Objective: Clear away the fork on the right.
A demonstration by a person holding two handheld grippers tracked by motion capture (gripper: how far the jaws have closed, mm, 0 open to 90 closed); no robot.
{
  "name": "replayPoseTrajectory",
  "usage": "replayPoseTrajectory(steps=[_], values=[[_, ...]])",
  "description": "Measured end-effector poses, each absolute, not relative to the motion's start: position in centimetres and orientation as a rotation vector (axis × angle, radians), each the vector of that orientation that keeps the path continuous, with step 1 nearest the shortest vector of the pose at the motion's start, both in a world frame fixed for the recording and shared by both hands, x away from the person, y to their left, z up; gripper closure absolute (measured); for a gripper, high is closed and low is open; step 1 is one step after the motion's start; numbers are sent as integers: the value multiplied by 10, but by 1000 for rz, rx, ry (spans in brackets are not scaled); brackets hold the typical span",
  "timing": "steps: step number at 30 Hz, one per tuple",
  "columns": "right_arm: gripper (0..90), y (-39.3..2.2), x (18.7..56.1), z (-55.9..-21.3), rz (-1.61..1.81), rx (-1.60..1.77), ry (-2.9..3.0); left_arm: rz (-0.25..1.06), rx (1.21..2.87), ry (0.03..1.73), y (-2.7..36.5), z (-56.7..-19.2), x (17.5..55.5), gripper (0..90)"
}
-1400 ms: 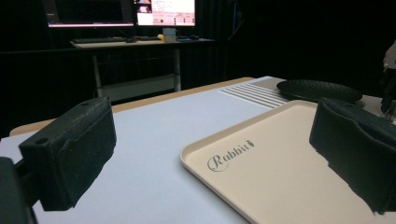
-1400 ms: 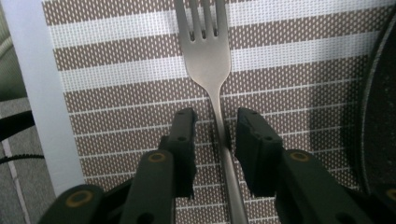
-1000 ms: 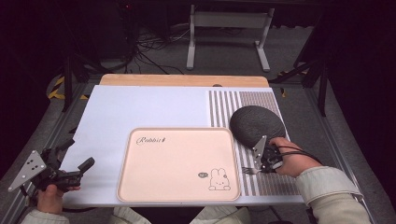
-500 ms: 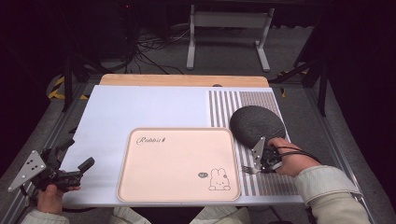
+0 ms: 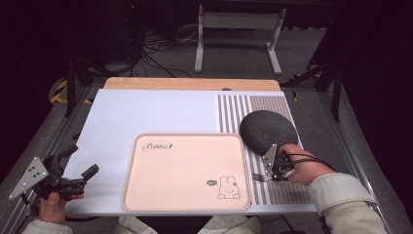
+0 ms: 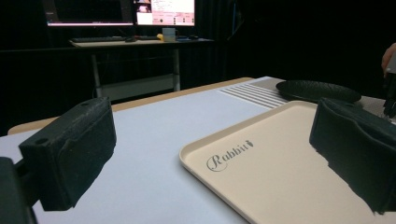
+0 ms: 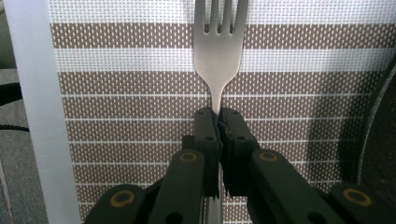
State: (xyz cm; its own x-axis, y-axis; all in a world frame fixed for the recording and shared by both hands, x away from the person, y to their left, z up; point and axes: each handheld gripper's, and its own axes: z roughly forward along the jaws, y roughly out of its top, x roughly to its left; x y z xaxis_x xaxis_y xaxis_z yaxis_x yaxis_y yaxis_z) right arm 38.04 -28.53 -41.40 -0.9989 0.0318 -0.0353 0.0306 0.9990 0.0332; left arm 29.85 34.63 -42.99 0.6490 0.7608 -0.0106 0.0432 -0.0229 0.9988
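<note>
Right now the right gripper [image 5: 271, 174] is clenched on the fork [image 7: 218, 56], pads pinching the neck just below the tines. Fork lies over the striped placemat [image 5: 233, 112], tines toward the tray [image 5: 185, 170], between the tray's right rim and the tabletop's right edge. Tight spot: the dark plate [image 5: 268, 130] sits just beyond the gripper (its rim shows at the right border of the right gripper view), tray rim close on the other side.

Left gripper [image 5: 73, 181] hangs at the near left corner of the tabletop [image 5: 146, 109], jaws apart, nothing between them. Ahead of it: bare white surface, then the tray's left rim.

Count: one fork, one plate, one tray, one placemat, two grippers.

Open room: whole tray surface is bare apart from its print, and the left and far part of the white top is clear. Beyond the far edge: a metal stand [image 5: 237, 34] and cables on the floor, well apart from the work.
</note>
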Motion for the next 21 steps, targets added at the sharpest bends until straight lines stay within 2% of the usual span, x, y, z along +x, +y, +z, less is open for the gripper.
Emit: replayPoseTrajectory(steps=[10,21], values=[[865,-288,379,-412,90,63,3074,654,1509,703,347,-430,299,14],[865,-302,375,-382,332,203,2990,650,1506,698,346,-430,299,15]])
